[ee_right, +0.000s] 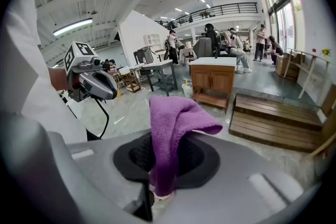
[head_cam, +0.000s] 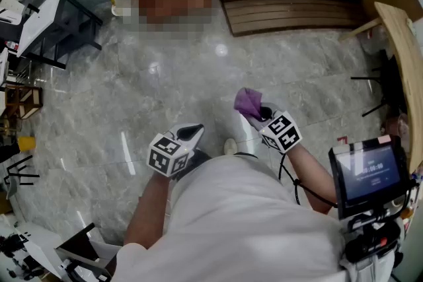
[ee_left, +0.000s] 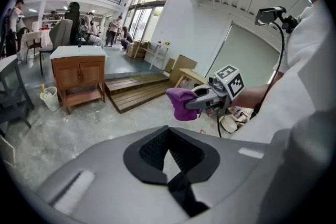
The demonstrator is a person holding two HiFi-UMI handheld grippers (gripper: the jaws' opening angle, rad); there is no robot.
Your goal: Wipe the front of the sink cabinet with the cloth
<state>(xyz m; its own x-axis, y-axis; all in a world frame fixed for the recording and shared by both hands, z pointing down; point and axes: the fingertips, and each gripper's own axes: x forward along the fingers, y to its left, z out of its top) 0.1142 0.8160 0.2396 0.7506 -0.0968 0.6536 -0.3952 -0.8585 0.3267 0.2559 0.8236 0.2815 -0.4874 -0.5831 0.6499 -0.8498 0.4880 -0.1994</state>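
You have no words, brands or numbers here that can be read. The small screen (head_cam: 368,173) at your right shows a line of pale characters, too blurred to make out. The marker cubes (head_cam: 166,154) (head_cam: 284,132) bear only black-and-white square patterns, no letters.

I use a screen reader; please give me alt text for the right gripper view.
A purple cloth is clamped in the right gripper, draping forward. Across the grey floor stands a wooden sink cabinet with a white top; the left gripper is at left.
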